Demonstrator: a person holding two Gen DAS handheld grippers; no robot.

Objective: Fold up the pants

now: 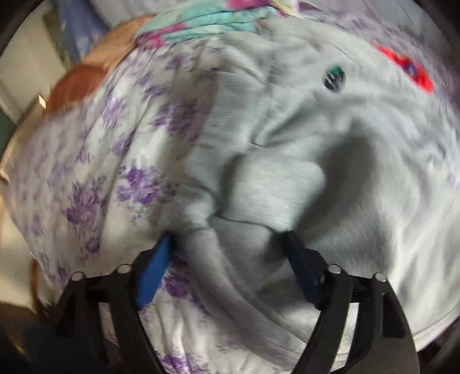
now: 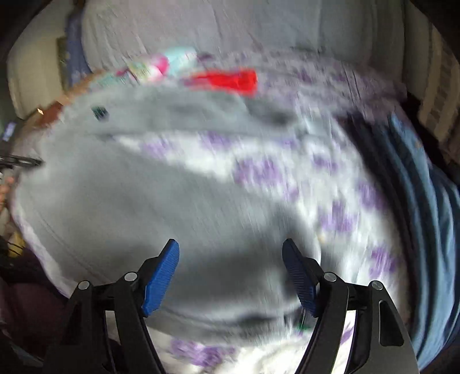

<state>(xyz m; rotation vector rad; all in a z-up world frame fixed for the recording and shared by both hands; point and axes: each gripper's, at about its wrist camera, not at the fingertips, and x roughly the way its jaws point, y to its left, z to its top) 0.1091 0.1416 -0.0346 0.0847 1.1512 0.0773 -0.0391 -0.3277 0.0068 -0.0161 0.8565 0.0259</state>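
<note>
Light grey pants (image 1: 302, 149) lie crumpled on a white bedsheet with purple flowers (image 1: 86, 172). A small dark logo patch (image 1: 333, 77) shows on the grey fabric. My left gripper (image 1: 227, 238) is open, its blue pads (image 1: 155, 270) on either side of a bunched fold of the pants. In the right wrist view the pants (image 2: 129, 201) spread across the left and middle, blurred by motion. My right gripper (image 2: 230, 250) is open and empty, just above the grey fabric.
A red item (image 1: 408, 72) lies on the sheet beyond the pants; it also shows in the right wrist view (image 2: 230, 80). A teal and pink floral cloth (image 1: 207, 20) lies at the far end. Blue fabric (image 2: 417, 201) lies at the right.
</note>
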